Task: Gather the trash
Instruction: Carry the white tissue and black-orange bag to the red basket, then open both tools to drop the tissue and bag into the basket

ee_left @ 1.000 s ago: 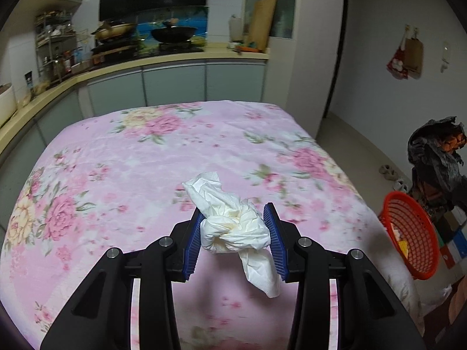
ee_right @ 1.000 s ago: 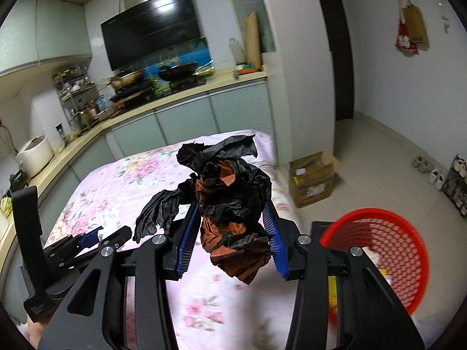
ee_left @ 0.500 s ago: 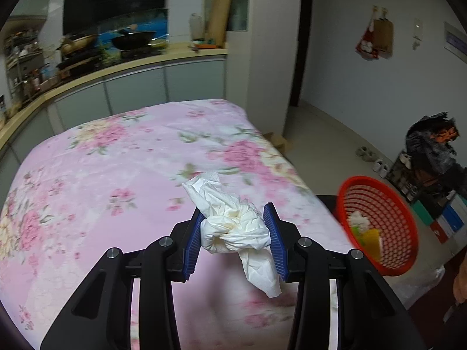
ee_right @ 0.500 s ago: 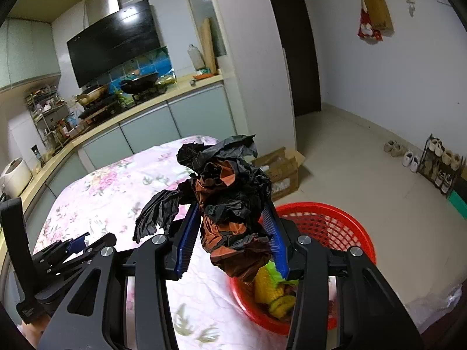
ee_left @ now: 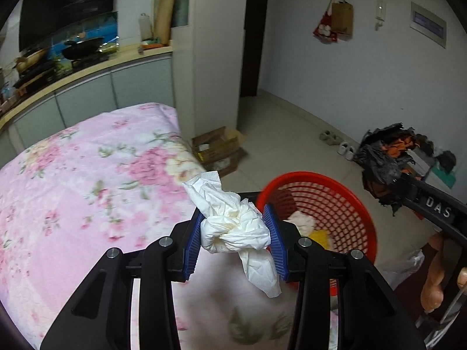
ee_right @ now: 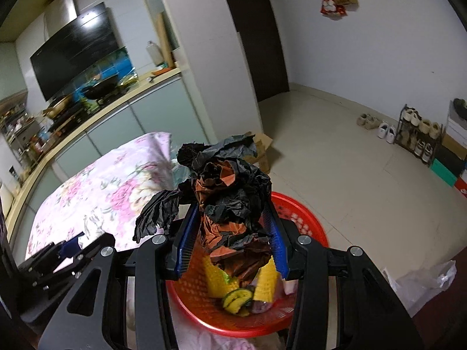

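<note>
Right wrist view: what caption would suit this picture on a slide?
Right gripper holds a crumpled black and orange bag over the red basket.

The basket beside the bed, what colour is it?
Red basket, open mesh; clearest in the left wrist view.

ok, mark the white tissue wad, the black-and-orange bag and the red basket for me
white tissue wad [ee_left: 235, 229]: left wrist view, on the crumpled bulk between the blue pads.
black-and-orange bag [ee_right: 230, 201]: right wrist view, on the crumpled middle between the pads.
red basket [ee_left: 347, 201]: left wrist view, on the inner mesh wall.
</note>
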Motion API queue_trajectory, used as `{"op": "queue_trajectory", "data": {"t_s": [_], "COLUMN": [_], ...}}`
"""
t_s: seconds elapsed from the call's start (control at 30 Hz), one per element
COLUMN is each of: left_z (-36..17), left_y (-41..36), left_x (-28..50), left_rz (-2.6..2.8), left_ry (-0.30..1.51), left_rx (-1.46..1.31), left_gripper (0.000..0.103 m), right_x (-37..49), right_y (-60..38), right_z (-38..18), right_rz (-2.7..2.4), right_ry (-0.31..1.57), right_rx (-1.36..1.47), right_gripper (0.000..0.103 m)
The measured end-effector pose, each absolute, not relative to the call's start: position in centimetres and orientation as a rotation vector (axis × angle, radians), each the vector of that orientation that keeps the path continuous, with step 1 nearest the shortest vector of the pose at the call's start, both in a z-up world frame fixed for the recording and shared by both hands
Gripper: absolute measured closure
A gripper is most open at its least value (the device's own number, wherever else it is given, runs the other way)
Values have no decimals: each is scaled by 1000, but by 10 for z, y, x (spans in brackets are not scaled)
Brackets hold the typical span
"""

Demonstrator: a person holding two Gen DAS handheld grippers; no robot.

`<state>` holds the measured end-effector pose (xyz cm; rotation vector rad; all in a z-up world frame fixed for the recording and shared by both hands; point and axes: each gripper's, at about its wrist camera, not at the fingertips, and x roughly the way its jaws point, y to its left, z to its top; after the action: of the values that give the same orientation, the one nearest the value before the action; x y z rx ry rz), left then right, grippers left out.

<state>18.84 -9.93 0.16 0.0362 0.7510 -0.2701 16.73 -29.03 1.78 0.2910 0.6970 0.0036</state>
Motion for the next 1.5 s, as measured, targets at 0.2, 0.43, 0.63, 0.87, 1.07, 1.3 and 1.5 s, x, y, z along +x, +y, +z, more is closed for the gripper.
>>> {"op": "queue_trajectory", "data": {"t_s": [0.2,0.43,0.63,0.87,1.07,1.3,1.5], "left_z": [2,7,-2,-26,-35,-31,-28], "left_y": [-115,-137,-154,-164,-167,-162,-157], "left_x": [192,203,216,223,223,224,222], "left_rz": [-301,-333,-337,-346,-357,-354,-338], "left_ry": [756,747,764,806,820,805,796], "left_rx": [31,19,19,25,29,-6,-8], "left_gripper": [64,64,64,63,61,28,21], "right_x": [167,171,178,184,186,184,182], "right_y": [-306,-317,-323,-328,-330,-334,-336], "right_z": [14,6,-6,-16,-16,-13,-11], "right_rz": [-42,-74,-96,-76,-41,-31,-41], "right_ry": [703,740,782,811,804,793,786], "right_rx": [318,348,378,424,482,518,519], "right_gripper": [60,60,59,58,41,35,34]}}
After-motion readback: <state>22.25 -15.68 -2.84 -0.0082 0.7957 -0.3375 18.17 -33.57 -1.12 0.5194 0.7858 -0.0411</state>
